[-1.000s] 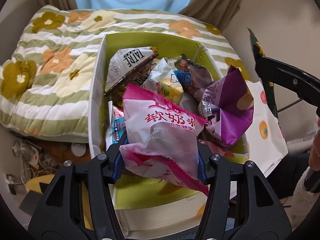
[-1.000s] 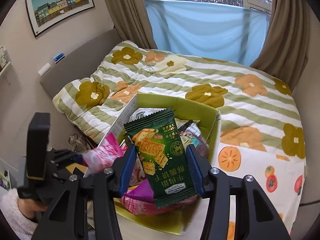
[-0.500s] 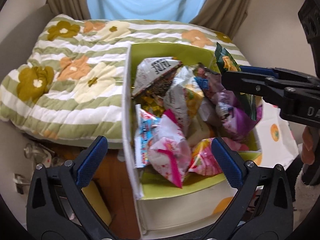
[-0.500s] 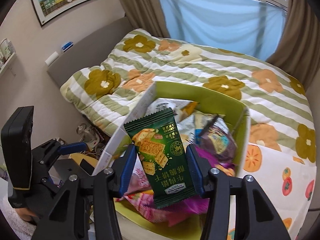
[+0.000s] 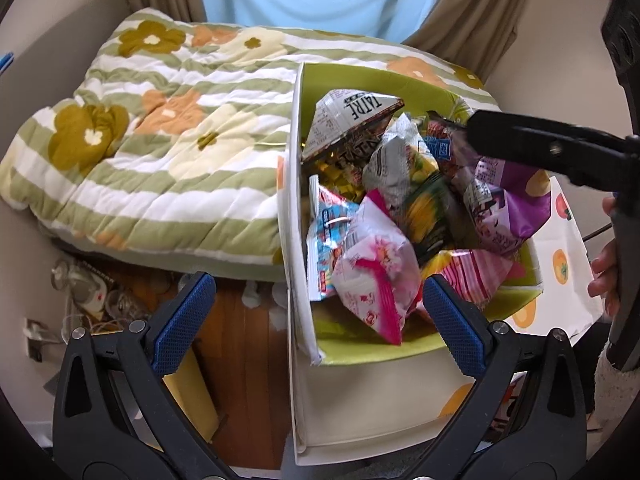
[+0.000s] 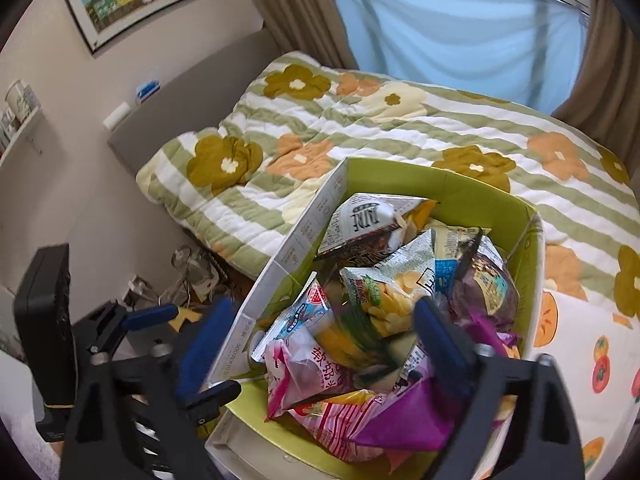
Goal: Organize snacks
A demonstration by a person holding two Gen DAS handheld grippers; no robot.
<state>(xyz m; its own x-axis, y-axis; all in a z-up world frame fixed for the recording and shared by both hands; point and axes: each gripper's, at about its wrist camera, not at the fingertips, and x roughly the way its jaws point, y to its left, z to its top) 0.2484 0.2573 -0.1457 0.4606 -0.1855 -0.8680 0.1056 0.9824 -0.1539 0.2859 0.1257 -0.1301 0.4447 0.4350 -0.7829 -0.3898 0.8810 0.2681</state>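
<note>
A white box with a green lining [image 5: 294, 152] [image 6: 308, 220] stands against the bed, full of snack bags. A pink and white bag [image 5: 376, 276] [image 6: 304, 372] lies at its near end. A green cracker packet [image 5: 430, 208] [image 6: 352, 336], blurred, lies among the bags. A purple bag [image 5: 508, 208] [image 6: 408, 416] lies at the right. My left gripper [image 5: 316, 312] is open and empty over the box's near left corner. My right gripper [image 6: 320, 340] is open and empty just above the bags; its arm shows in the left wrist view [image 5: 532, 148].
A bed with a green striped flower quilt [image 5: 160, 132] [image 6: 360, 120] lies left of and behind the box. Cables and clutter [image 5: 88, 292] lie on the wooden floor beside it. A white cloth with orange fruit prints [image 6: 592, 352] lies at the right.
My left gripper opened and dropped the pink bag into the box, then drew back. My right gripper opened and let the green cracker packet fall among the bags.
</note>
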